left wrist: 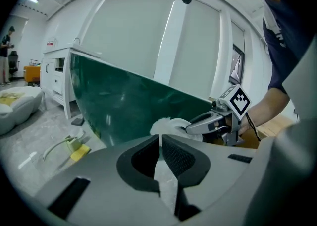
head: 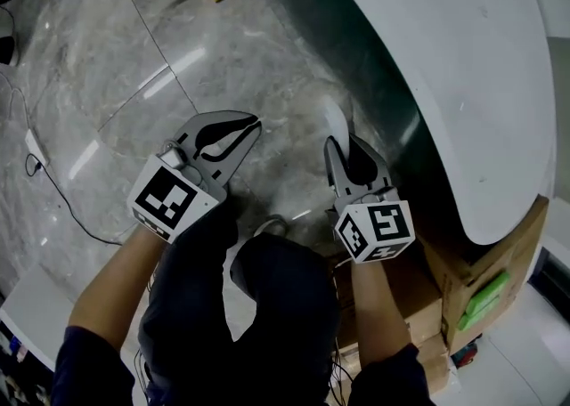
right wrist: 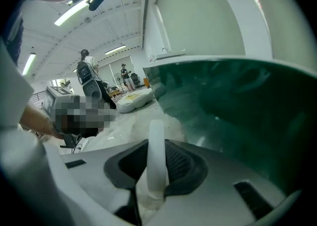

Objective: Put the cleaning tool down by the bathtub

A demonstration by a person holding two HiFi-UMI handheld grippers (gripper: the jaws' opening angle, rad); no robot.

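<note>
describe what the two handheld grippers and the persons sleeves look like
The left gripper and right gripper are grey plastic shells tapering to two jaws lined with black textured pads. Each carries a white cube printed with black square markers. A thin black cable trails from the right one. The person wears dark navy short sleeves.

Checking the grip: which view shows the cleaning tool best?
The left gripper view: the cleaning tool shows side-on in the right gripper. The right gripper view shows only its edge; the head view, a sliver.
</note>
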